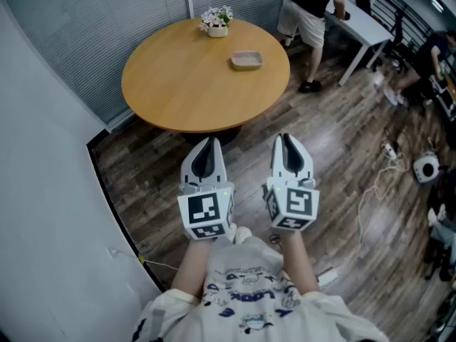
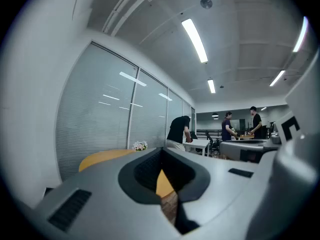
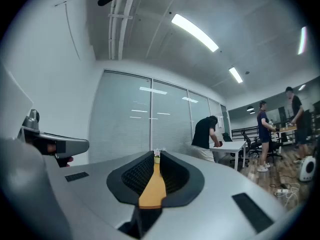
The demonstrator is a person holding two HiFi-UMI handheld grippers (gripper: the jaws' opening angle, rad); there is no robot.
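You're holding left claw (image 1: pixel 208 142) and right claw (image 1: pixel 286 139) pinched together, empty, centre frame, short of round bench (image 1: pixel 164 84); levelling both, aiming squarely at tray (image 1: pixel 246 60) upper centre, is paying off.

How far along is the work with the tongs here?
Done: nothing visible; the tray and flower pot sit untouched on the round table. In hand: nothing; the left tongs and right tongs are shut, empty, held over the floor short of the table. Left: reaching the table, all handling.
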